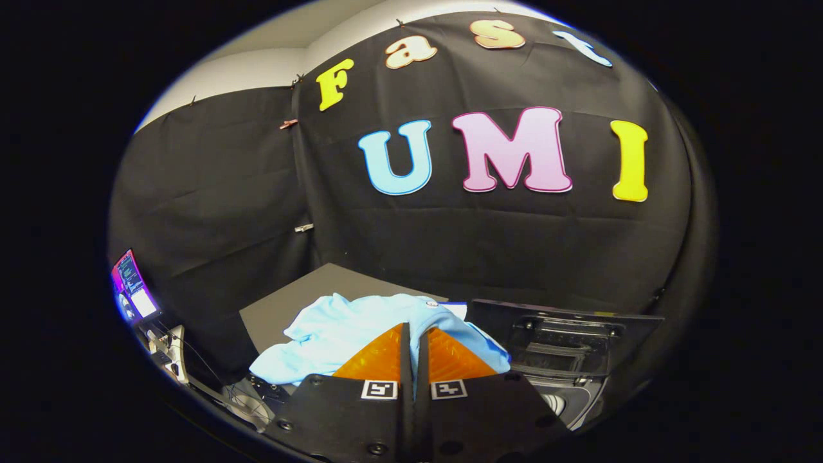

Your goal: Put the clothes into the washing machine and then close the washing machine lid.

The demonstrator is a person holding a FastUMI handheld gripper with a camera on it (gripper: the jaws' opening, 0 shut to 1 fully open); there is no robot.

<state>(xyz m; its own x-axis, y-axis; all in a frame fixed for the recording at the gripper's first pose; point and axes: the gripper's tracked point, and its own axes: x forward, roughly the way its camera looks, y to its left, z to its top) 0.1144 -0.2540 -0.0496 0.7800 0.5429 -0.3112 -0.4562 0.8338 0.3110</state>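
The claw (413, 337) is pinching the light-blue shirt (334, 337), fingers nearly together on a fold of it. The washer (566, 360), lid up, is lying just off to the claw's right, beyond the shirt.

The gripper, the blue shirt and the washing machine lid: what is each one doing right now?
gripper: fingers nearly together, pinching a fold of the shirt.
light blue shirt: crumpled, held by the gripper above the table, not in the machine yet.
washing machine lid: open, standing up just beside the shirt.
screen: switched on, at the booth's side.
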